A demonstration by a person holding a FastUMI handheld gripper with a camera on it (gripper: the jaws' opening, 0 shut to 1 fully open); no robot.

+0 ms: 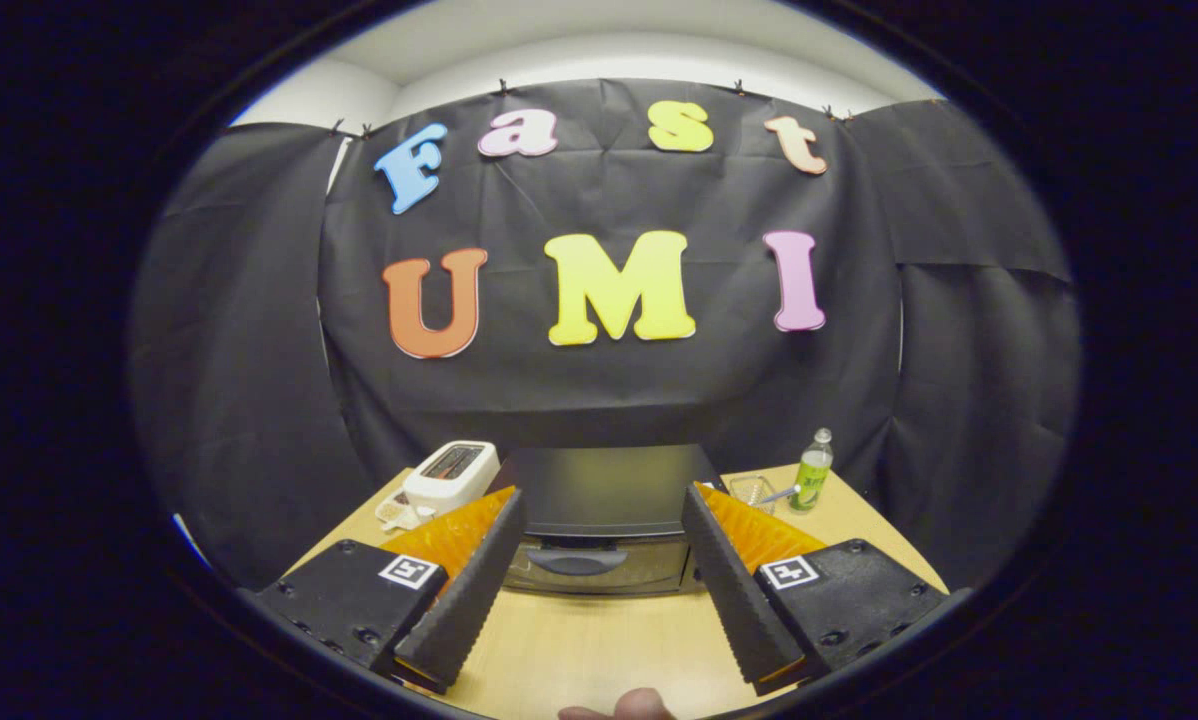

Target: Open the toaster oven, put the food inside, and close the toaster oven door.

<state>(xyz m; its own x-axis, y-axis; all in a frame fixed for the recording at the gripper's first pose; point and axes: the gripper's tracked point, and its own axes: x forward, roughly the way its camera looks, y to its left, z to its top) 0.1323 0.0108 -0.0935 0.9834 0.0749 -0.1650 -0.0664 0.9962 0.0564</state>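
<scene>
A dark toaster oven stands on the wooden table, just beyond my fingers, its door shut and its curved handle across the top of the door. My gripper is open, held a little above the table, with nothing between its fingers. The oven front shows in the gap between the two fingers. I cannot pick out the food for certain.
A white pop-up toaster stands left of the oven, with a small clear container in front of it. Right of the oven are a clear glass dish and a green bottle. A fingertip pokes in near me.
</scene>
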